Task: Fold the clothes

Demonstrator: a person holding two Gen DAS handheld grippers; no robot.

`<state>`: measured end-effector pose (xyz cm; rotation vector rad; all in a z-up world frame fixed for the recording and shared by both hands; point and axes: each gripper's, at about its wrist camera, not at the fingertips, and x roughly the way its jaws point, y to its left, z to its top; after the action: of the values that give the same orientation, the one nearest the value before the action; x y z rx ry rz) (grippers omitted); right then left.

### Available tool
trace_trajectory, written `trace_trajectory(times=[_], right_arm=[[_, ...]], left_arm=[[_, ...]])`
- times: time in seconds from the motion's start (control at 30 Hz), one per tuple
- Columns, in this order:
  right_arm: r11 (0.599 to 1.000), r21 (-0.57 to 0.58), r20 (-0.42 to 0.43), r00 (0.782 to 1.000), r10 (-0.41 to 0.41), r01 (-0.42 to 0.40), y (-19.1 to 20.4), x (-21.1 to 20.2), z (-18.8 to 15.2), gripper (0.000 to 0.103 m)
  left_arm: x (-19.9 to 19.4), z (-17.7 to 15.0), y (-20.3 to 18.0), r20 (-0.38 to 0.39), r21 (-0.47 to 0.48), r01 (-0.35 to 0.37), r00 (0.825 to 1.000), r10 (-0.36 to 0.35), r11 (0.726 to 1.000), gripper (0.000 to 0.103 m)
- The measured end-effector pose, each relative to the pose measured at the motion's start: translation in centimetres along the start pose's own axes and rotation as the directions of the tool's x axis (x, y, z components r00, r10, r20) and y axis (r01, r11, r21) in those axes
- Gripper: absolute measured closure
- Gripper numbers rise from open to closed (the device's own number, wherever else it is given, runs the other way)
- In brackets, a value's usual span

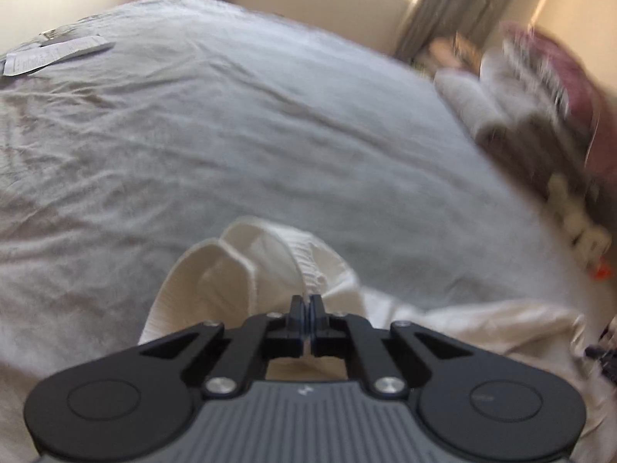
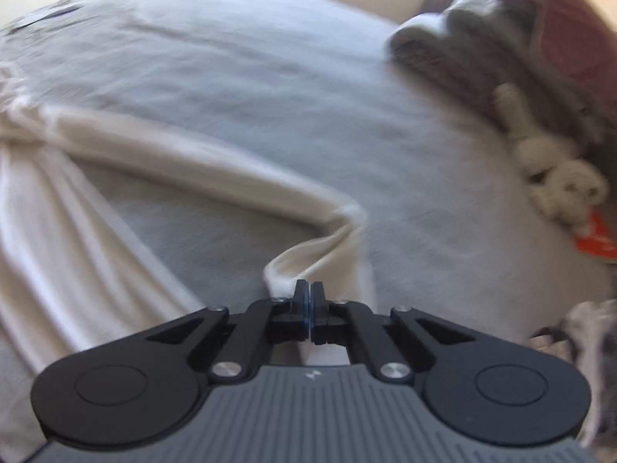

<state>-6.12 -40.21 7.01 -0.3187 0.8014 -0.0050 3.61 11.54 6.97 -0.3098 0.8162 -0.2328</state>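
Note:
A cream white garment (image 1: 246, 270) lies on a grey bed sheet (image 1: 231, 135). My left gripper (image 1: 307, 303) is shut on a ribbed edge of the garment, which bunches up in front of the fingers. My right gripper (image 2: 308, 289) is shut on another edge of the same garment (image 2: 115, 162). From there the cloth stretches away to the left in long folds over the sheet (image 2: 270, 77). Both views are blurred by motion.
A pile of grey, white and maroon clothes (image 1: 540, 88) lies at the bed's right side, with a cream plush toy (image 2: 551, 169) and an orange tag (image 2: 595, 237). A white paper (image 1: 54, 54) lies far left. Curtains (image 1: 455, 0) hang behind.

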Motion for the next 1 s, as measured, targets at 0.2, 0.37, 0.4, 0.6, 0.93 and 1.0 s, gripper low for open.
trace_trajectory(times=[0.2,0.37,0.4,0.6,0.93,1.0], right_arm=[[0.958,0.266,0.143,0.979,-0.144,0.102,-5.6,-2.9,1.1,0.103],[0.922,0.369,0.169,0.966,-0.193,0.120,-7.4,-2.5,2.0,0.103],[0.915,0.382,0.169,0.964,-0.207,0.130,-7.6,-2.3,2.2,0.103],[0.855,0.488,0.117,0.958,-0.263,0.175,-9.4,0.4,2.5,0.103],[0.721,0.689,0.100,0.975,-0.198,0.075,-13.0,2.4,2.1,0.103],[0.744,0.667,0.088,0.987,-0.132,0.040,-13.1,3.6,2.1,0.103]], left_arm=[[-0.9,3.4,1.5,0.141,-0.162,0.102,0.987,-0.080,0.981,0.101],[1.9,6.3,1.6,0.176,-0.257,0.138,0.980,-0.094,0.957,0.101],[2.6,6.7,1.5,0.180,-0.269,0.132,0.980,-0.085,0.954,0.101],[7.0,7.6,3.8,0.177,-0.420,0.108,0.984,-0.036,0.901,0.101],[9.3,8.2,5.8,0.178,-0.490,0.096,0.984,-0.008,0.867,0.101],[9.7,8.1,6.0,0.145,-0.470,0.072,0.989,-0.004,0.880,0.101]])
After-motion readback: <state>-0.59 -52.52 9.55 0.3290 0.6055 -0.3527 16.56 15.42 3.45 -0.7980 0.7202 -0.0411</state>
